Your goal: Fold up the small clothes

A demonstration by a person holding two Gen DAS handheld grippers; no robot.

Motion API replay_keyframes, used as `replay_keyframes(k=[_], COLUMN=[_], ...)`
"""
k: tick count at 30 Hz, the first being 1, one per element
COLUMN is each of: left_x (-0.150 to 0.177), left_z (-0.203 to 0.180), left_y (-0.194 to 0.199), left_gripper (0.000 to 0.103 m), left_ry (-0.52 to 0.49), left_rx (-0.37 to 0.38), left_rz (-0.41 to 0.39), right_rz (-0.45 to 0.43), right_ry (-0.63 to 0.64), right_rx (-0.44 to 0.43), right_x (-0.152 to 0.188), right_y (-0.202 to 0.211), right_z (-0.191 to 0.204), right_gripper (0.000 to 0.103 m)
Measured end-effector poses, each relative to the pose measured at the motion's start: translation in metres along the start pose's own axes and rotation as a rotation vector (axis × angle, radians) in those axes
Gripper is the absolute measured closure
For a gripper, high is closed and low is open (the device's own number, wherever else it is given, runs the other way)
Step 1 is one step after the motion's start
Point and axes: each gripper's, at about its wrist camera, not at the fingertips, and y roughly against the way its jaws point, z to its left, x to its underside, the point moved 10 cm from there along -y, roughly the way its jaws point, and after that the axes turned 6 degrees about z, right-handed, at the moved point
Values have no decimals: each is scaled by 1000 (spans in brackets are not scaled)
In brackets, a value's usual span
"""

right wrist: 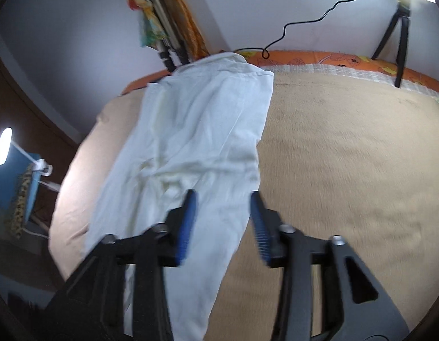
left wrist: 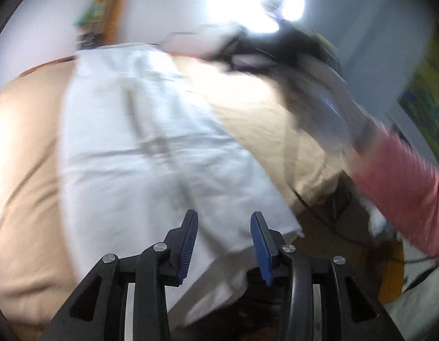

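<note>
A white pair of small trousers (left wrist: pixel 151 142) lies flat lengthwise on the beige blanket (left wrist: pixel 26 170), its near end hanging over the bed's front edge. My left gripper (left wrist: pixel 223 221) is open and empty just above the near end of the garment. In the right wrist view the same white trousers (right wrist: pixel 191 130) stretch away from me, and my right gripper (right wrist: pixel 223 199) is open and empty above their near leg. The right gripper and the person's pink-sleeved arm (left wrist: pixel 401 187) show blurred at the right of the left wrist view.
The beige blanket (right wrist: pixel 347 156) covers an orange-patterned mattress (right wrist: pixel 319 56). A black tripod (right wrist: pixel 395 42) and a cable (right wrist: pixel 304 25) stand at the far edge. A ring light (left wrist: pixel 265 2) glares behind. A lamp (right wrist: pixel 3 147) and blue board (right wrist: pixel 9 182) sit at the left.
</note>
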Motion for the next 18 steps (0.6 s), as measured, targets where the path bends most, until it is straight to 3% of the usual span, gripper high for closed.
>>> replay_keyframes(k=[5,10,14,18], left_x=[30,61,72,76], left_z=[67,97,90,83], left_y=[45,36,20,13], left_gripper=[59,56,56,59], left_ry=[241,404,439,447], left_rx=[-39,-1,95,132], left_rz=[-38,15,55,69], right_rz=[79,193,231,243], right_ry=[-35,-114,-142,-172], right_rx=[-86,-175,-229,-300], right_x=[101,180,209,225], right_y=[30,19,16,20], right_z=[16,21,23,26], right_gripper=[46,46,46,46])
